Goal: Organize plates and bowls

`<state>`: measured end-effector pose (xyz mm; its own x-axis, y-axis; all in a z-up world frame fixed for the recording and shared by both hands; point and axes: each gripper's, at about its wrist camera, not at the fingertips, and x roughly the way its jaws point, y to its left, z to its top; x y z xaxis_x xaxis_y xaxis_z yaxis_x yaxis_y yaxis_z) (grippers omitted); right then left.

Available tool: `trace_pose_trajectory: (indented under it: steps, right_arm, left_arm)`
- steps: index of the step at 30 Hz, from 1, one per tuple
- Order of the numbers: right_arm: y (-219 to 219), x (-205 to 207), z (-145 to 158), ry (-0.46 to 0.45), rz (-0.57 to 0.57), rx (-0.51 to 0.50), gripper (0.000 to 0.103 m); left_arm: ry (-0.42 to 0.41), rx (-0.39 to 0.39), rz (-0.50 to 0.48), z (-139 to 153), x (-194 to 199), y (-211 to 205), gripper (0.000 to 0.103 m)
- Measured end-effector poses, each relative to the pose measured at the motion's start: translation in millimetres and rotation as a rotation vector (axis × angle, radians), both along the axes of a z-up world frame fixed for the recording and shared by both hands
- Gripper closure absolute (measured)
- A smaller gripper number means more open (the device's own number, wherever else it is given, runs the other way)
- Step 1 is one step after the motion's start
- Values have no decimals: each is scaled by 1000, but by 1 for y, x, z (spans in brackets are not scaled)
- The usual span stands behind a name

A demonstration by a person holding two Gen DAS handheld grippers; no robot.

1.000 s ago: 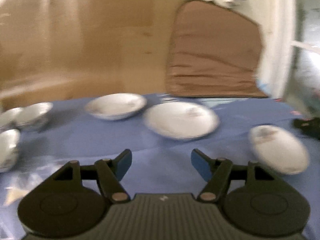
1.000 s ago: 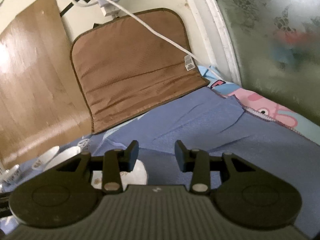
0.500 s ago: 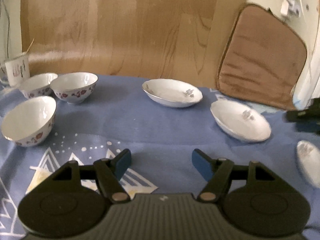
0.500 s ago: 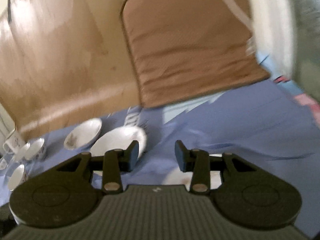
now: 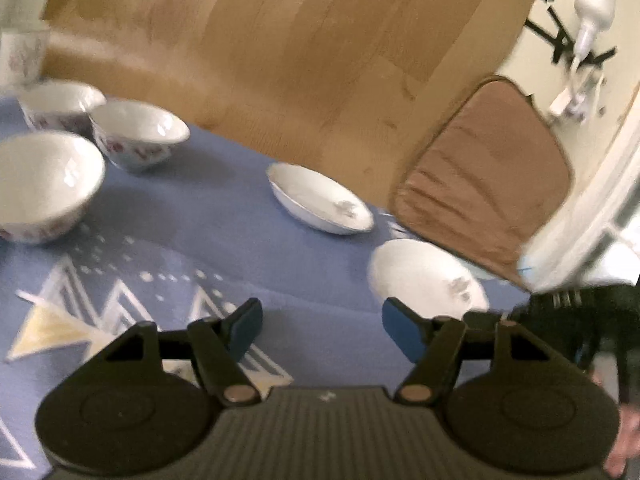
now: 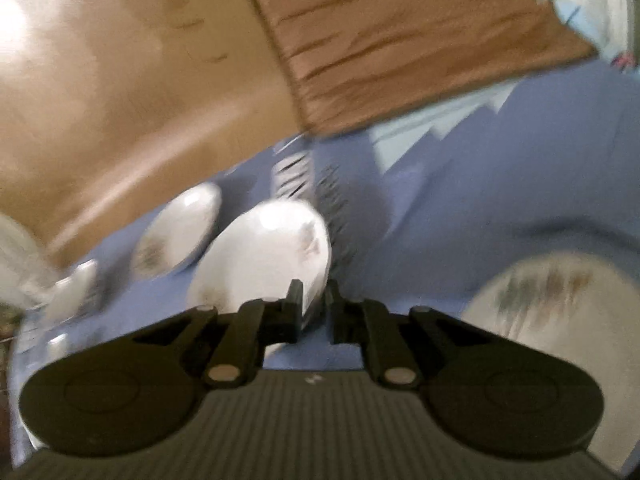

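Observation:
Three white bowls with red flowers stand at the left: a near bowl (image 5: 44,188), a middle bowl (image 5: 138,136) and a far bowl (image 5: 60,102). Two shallow white plates lie further right: a far plate (image 5: 320,198) and a near plate (image 5: 424,276). My left gripper (image 5: 318,328) is open and empty above the blue cloth (image 5: 224,224). My right gripper (image 6: 314,312) has its jaws nearly closed around the rim of the near plate (image 6: 264,256). The far plate (image 6: 180,228) lies to its left. A third plate (image 6: 560,304) lies at the right.
A brown cushion (image 5: 488,176) leans against the wall at the back right. A wooden board (image 5: 260,40) backs the cloth. A patterned cup (image 5: 22,54) stands at the far left. The right gripper's body (image 5: 584,308) shows dark at the left wrist view's right edge.
My right gripper has dropped toward the near plate and its jaws have narrowed onto the rim. My left gripper has tilted and moved nearer the bowls, staying open.

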<state>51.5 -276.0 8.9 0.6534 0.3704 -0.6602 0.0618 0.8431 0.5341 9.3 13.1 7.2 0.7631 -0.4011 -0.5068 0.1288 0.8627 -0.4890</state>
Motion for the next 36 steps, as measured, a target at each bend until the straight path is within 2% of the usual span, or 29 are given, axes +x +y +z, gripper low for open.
trace_pose_trajectory:
  steps: [1, 3, 7, 8, 9, 10, 11, 13, 16, 25, 30, 36]
  right_arm:
    - [2, -11, 3, -3, 34, 9, 90]
    - [8, -36, 6, -10, 99, 15, 90]
    - [11, -82, 3, -19, 201, 66, 90]
    - [11, -91, 1, -28, 209, 68, 90]
    - [13, -100, 1, -41, 208, 53, 90]
    - [14, -107, 0, -59, 201, 28, 90]
    - [15, -114, -2, -78, 191, 2, 90]
    - [10, -125, -6, -96, 164, -17, 90]
    - [-1, -129, -9, -113, 128, 3, 90]
    - [-59, -148, 10, -238, -75, -89, 90]
    - [-83, -145, 4, -239, -148, -114, 90]
    - [-91, -137, -5, -241, -181, -146, 90]
  left_arm:
    - [9, -24, -27, -1, 0, 1, 36]
    - [24, -18, -62, -1, -3, -4, 40]
    - [53, 12, -169, 0, -16, -20, 70]
    - [53, 47, -171, 0, -22, -26, 78]
    - [41, 100, -168, 2, -29, -33, 82]
    - [37, 117, -174, 1, -34, -37, 85]
    - [48, 101, -179, 1, -38, -38, 88]
    - [68, 58, -183, 3, -40, -38, 90]
    - [71, 40, -208, 10, -40, -53, 91]
    - [16, 75, -323, 33, -27, -140, 89]
    - [34, 107, -354, 31, -12, -179, 88]
    - [32, 147, -345, 26, -7, -197, 87]
